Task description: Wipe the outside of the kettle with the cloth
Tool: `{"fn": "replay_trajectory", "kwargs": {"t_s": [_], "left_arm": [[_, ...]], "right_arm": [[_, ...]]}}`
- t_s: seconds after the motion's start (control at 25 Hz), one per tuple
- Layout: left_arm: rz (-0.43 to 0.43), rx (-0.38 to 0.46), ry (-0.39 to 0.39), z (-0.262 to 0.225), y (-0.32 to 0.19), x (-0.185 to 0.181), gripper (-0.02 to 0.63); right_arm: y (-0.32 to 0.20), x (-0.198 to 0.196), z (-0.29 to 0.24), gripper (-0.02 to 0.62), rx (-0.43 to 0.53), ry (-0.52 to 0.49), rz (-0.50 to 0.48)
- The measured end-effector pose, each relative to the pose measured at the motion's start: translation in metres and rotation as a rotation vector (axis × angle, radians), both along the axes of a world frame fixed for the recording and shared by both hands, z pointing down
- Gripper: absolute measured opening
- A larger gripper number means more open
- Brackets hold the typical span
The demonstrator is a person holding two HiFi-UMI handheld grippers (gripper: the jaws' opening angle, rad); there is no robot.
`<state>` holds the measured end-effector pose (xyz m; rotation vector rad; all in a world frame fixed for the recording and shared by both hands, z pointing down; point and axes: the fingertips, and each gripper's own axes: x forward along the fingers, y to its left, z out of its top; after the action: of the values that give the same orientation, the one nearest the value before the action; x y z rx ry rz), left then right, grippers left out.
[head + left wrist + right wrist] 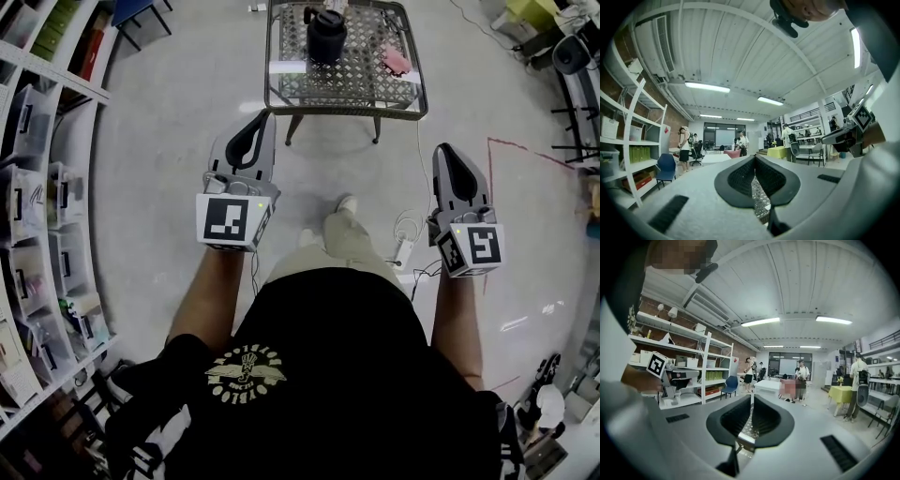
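Observation:
In the head view a black kettle (326, 36) stands on a metal lattice table (281, 92) at the top of the picture. A pink cloth (396, 61) lies on the same table, to the kettle's right. Both grippers are held out over the floor, well short of the table and pointing toward it. My left gripper (265, 116) is shut with nothing in it; its jaw tips (754, 158) meet. My right gripper (442, 150) is also shut and empty (751, 397). Only a strip of the table's lattice (760, 199) shows between the jaws in the gripper views.
White shelving (37, 216) with bins lines the left side. A power strip and cables (405, 246) lie on the floor by the person's shoe (345, 203). Red tape (525, 150) marks the floor at right. Several people, a blue chair (665, 168) and a yellow table (840, 393) stand far off.

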<state>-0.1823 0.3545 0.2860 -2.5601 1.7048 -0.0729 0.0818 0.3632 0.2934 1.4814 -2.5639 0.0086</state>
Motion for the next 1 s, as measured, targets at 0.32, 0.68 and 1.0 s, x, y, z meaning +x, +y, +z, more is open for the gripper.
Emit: {"fn": "replay_trajectory", "kwargs": {"t_s": [0.32, 0.68, 1.0], "left_arm": [[-0.030, -0.046, -0.014, 0.013, -0.023, -0.003, 0.006], [-0.031, -0.070, -0.026, 0.025, -0.069, 0.019, 0.006], [-0.027, -0.093, -0.006, 0.034, -0.109, 0.044, 0.006]], "right_arm": [[-0.028, -0.001, 0.015, 0.012, -0.024, -0.017, -0.025], [-0.063, 0.017, 0.034, 0.012, -0.073, -0.047, -0.025], [-0.100, 0.024, 0.043, 0.012, -0.094, -0.031, -0.060]]}}
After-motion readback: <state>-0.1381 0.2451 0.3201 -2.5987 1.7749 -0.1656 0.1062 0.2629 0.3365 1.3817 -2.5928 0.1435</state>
